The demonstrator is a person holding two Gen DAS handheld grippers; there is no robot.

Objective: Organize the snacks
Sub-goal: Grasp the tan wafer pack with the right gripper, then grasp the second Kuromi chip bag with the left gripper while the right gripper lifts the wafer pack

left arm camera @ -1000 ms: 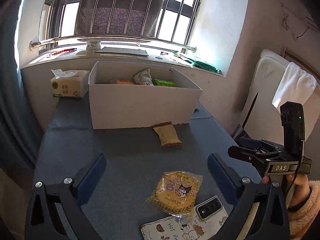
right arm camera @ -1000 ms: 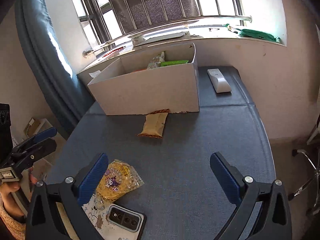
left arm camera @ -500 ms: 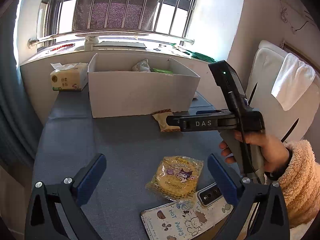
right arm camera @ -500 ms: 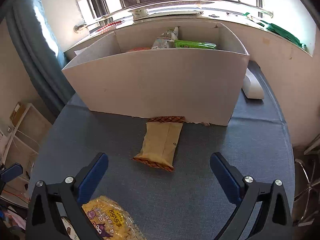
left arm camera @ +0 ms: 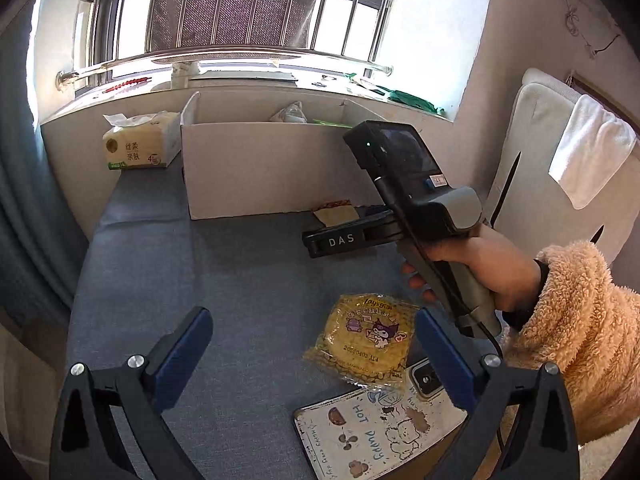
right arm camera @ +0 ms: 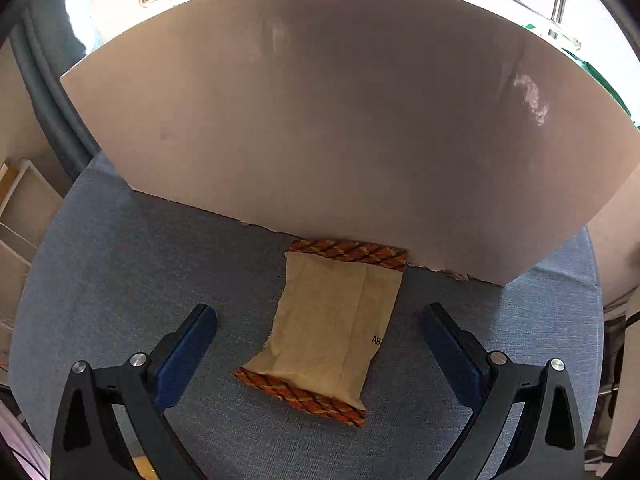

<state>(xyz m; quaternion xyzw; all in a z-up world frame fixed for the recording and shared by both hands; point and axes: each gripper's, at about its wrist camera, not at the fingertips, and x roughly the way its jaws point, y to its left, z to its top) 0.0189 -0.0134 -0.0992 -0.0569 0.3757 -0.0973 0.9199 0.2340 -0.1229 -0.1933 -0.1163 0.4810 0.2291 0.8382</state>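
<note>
Against the box (right arm camera: 320, 120), the tan packet (right arm camera: 328, 332) lies between the right gripper's (right arm camera: 319, 334) wide-open jaws; only the left view shows the yellow snack (left arm camera: 366, 338)

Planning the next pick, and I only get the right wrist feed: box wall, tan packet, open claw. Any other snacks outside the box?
Observer: Yes, one. A yellow snack bag lies just ahead of the left claw, well short of the box.
Operator: Is the left claw holding anything?
Observer: No, it is open and empty.
Operator: Anything in the box?
Observer: A crumpled pale wrapper and a green packet show above its rim; the rest of the inside is hidden.
</note>
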